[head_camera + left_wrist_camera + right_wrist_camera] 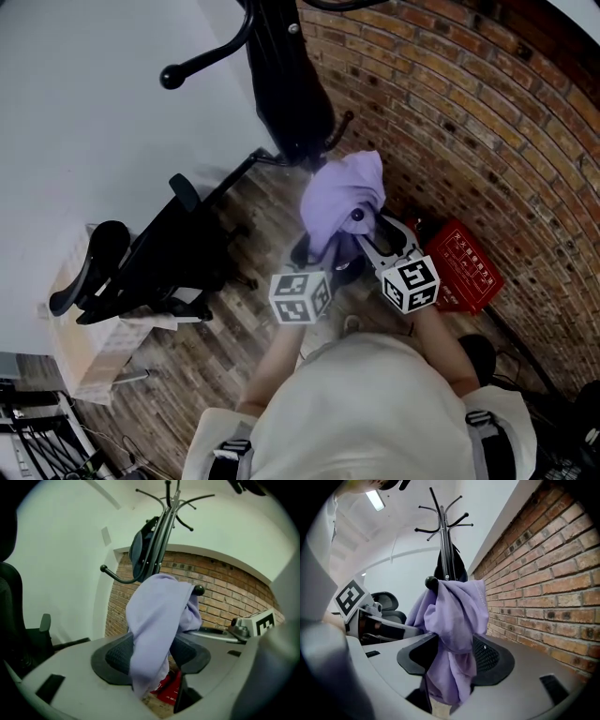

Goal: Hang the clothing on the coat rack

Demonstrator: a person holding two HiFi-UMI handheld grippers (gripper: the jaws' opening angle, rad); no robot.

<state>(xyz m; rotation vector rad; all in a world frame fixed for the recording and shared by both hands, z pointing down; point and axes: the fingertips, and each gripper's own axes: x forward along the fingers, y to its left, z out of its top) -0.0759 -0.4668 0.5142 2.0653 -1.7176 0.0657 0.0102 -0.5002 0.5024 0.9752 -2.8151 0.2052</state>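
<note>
The purple clothing [342, 197] is draped over a ball-tipped hook [198, 590] low on the coat rack [444, 541], close to the brick wall [469, 122]. Its folds hang down between the jaws of the left gripper [152, 656] and the right gripper [454, 654]. Both pairs of jaws stand wide apart, and neither clamps the cloth. A dark garment [286, 84] hangs higher on the rack.

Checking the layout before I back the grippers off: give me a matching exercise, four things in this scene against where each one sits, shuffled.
Things:
1 purple garment
2 black garment
3 red box
4 office chair

Places:
a on the floor by the brick wall
b beside the white wall
c draped over a ball-tipped peg
d hanging against the coat rack pole, above that peg

Pairs: 1-c, 2-d, 3-a, 4-b
</note>
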